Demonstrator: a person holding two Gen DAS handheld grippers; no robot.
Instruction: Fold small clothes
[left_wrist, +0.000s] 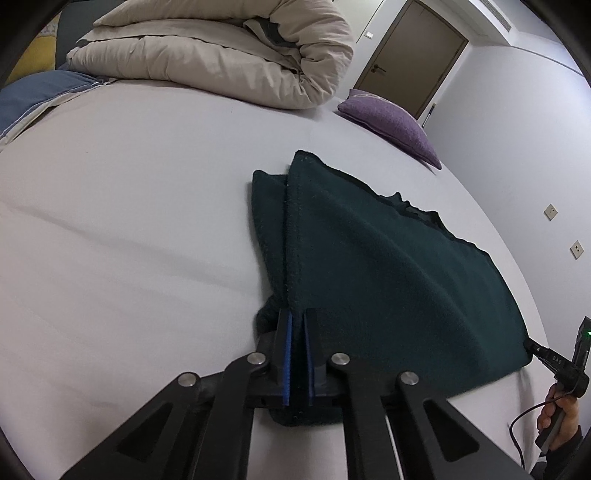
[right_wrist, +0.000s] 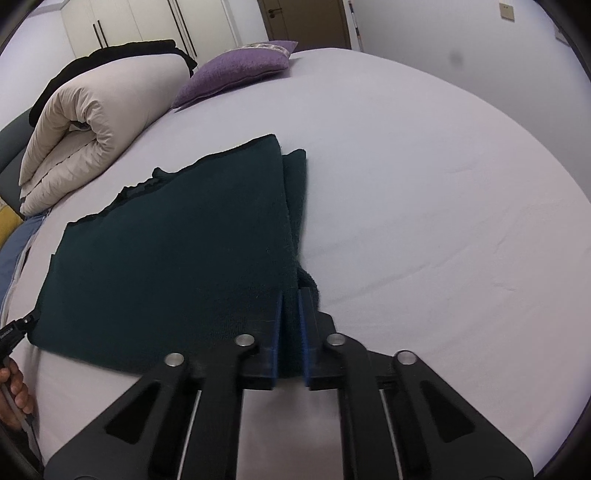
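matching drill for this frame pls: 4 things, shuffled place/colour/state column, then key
1 garment
2 cushion
3 duvet
4 left gripper

A purple, at the bed's far edge
B shut on a near corner of the cloth
C dark green, spread on the sheet
D beige, rolled up at the head end

Pairs: 1-C, 2-A, 3-D, 4-B

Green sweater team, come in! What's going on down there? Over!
Left gripper shut on dark green garment, near corner. Right gripper shut on the opposite near corner. Garment lies partly folded on bed sheet. Nothing in the way.
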